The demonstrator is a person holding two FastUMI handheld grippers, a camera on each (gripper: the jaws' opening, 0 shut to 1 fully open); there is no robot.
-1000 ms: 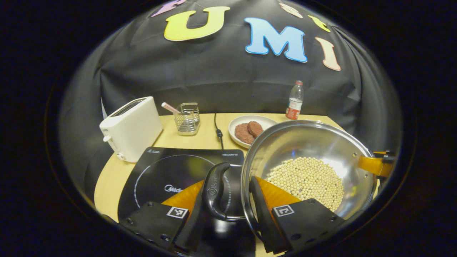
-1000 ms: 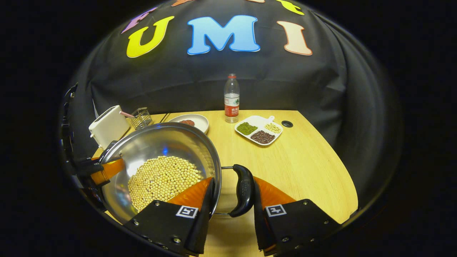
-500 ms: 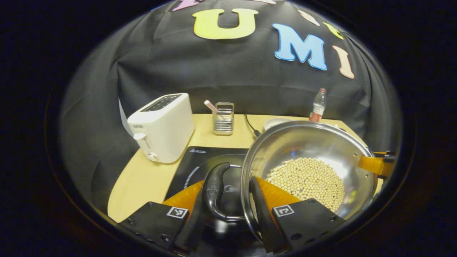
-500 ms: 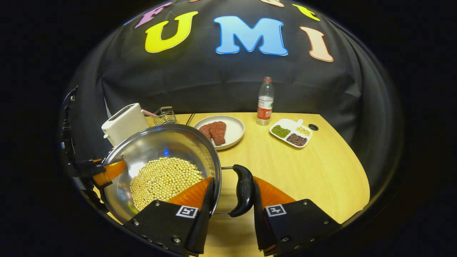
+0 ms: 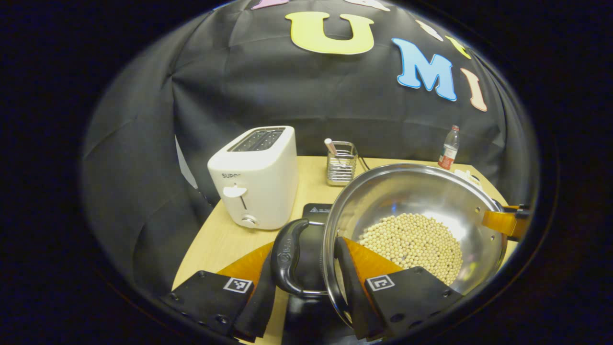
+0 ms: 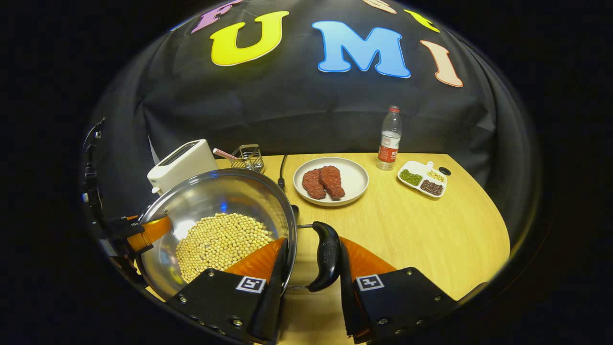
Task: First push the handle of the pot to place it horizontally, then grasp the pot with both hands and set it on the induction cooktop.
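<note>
A steel pot (image 5: pixel 412 191) holding pale soybeans (image 5: pixel 412 239) hangs between both grippers, above the table. My left gripper (image 5: pixel 306 251) is shut on the pot's black side handle (image 5: pixel 286 254), with one finger outside the handle and the other inside the rim. The black induction cooktop (image 5: pixel 317 211) peeks out just beneath that handle. In the right gripper view, my right gripper (image 6: pixel 313 249) is shut the same way on the opposite handle (image 6: pixel 327 256) of the pot (image 6: pixel 215 201). The left gripper (image 6: pixel 143 230) shows at the pot's far rim.
A white toaster (image 5: pixel 256 177) stands close on the left, a wire utensil rack (image 5: pixel 341 163) behind it. A plate of meat patties (image 6: pixel 357 184), a water bottle (image 6: pixel 389 139), a divided bean tray (image 6: pixel 424 172) and a power cable (image 6: pixel 281 172) lie on the wooden table (image 6: pixel 431 230).
Both grippers have carried the pot leftward. The toaster has drawn nearer in the left gripper view, and most of the cooktop has slid under the pot. Both grips are unchanged.
</note>
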